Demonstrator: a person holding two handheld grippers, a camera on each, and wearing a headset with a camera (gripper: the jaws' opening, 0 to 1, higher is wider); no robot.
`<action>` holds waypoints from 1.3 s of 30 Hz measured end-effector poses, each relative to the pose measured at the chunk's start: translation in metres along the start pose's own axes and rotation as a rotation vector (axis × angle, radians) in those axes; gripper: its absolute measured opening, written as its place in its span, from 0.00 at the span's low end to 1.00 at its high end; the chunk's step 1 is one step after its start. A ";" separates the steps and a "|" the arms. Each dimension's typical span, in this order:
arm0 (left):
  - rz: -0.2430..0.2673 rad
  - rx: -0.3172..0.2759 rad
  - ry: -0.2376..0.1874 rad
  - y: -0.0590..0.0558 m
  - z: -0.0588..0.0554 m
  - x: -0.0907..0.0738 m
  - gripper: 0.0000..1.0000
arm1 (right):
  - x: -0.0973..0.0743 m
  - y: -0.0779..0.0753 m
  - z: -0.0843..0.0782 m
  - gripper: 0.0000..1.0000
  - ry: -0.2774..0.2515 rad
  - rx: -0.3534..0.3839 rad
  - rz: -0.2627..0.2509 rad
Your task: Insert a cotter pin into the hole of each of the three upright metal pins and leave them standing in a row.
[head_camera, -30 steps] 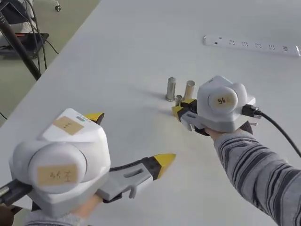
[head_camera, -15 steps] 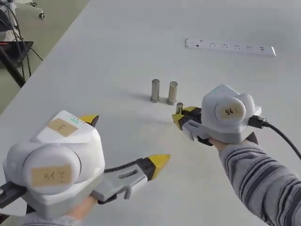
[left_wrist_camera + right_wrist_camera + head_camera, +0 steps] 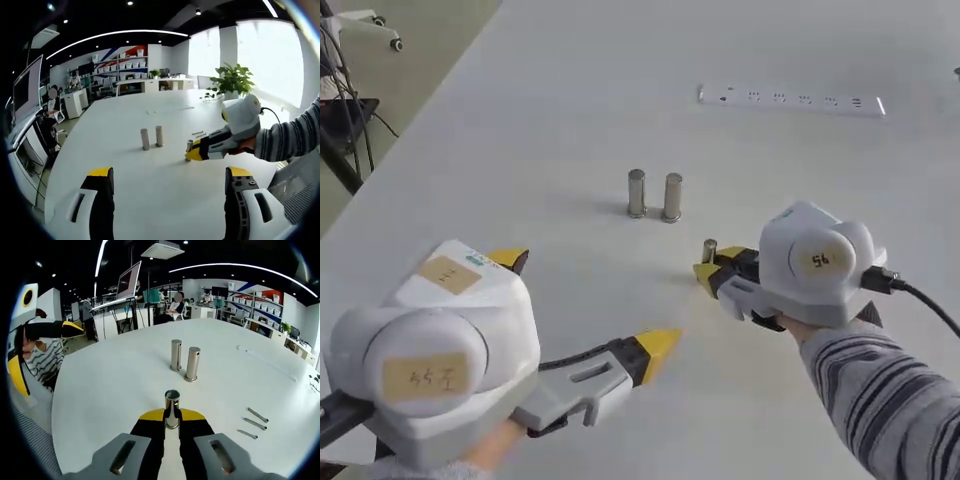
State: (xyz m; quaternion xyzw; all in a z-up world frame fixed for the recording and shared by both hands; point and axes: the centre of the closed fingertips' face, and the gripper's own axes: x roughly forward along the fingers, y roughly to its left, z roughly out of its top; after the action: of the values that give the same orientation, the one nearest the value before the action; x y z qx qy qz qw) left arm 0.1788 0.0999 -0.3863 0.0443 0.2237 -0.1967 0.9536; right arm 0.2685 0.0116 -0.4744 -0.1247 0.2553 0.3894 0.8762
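Left claw (image 3: 588,300): mine, jaws spread wide with nothing between them, hovering over the near left of the desk (image 3: 570,120).
Standing metal pins (image 3: 637,193): two, upright and just beside each other mid-desk, well apart from both my claws.
Third metal pin (image 3: 709,250): upright, nearer and to the right of that pair. I cannot tell whether its foot touches the desk.
Right claw (image 3: 712,266): jaws closed tight on the third metal pin, gripping it low so its top stands clear above the yellow tips.
Cotter pins (image 3: 256,423): three, lying loose on the desk to the right of the held pin; I see none in a hole.
Risk, tipping: my grip sits low on a tall, smooth cylinder. If I let go while it leans, I judge it will topple and roll.
Risk, the row: bringing this pin in beside the other two leaves little room, and my jaw tips could nudge the nearest one over.
Risk, the cotter pins: they are thin and lie flat, so a claw may skate over one or flick it away.
Risk, alignment: the holes are too small for me to read here, and a hole turned away would jam the cotter pin.
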 end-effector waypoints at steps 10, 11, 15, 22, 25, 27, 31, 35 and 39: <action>0.003 0.033 0.013 -0.004 0.000 -0.002 0.91 | -0.004 0.001 -0.002 0.04 -0.017 0.002 0.017; 0.003 0.030 0.014 -0.004 0.000 -0.001 0.91 | -0.004 0.001 -0.002 0.04 -0.017 0.003 0.018; -0.003 0.013 0.012 -0.006 0.000 -0.002 0.91 | -0.004 0.001 -0.001 0.05 -0.009 -0.003 0.022; -0.004 -0.019 0.011 -0.004 0.000 -0.004 0.91 | -0.005 -0.003 -0.003 0.13 0.000 0.032 0.013; 0.000 -0.018 0.017 -0.004 -0.001 -0.005 0.91 | -0.008 -0.003 -0.005 0.14 0.013 0.014 0.016; 0.000 -0.016 0.020 -0.004 -0.001 -0.006 0.91 | -0.013 -0.003 -0.004 0.15 0.006 0.014 0.022; 0.004 -0.018 0.021 -0.005 -0.002 -0.007 0.92 | -0.021 -0.008 -0.005 0.18 0.005 0.020 0.024; 0.004 -0.026 0.019 -0.006 0.000 -0.007 0.92 | -0.029 -0.016 -0.007 0.20 0.016 0.014 0.023; 0.000 -0.036 0.018 -0.006 0.001 -0.007 0.93 | -0.038 -0.028 -0.012 0.27 0.076 0.010 0.018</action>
State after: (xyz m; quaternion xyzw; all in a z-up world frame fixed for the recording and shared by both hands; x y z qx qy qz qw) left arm 0.1709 0.0971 -0.3824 0.0289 0.2356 -0.1925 0.9522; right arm 0.2636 -0.0355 -0.4637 -0.1327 0.2915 0.3910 0.8629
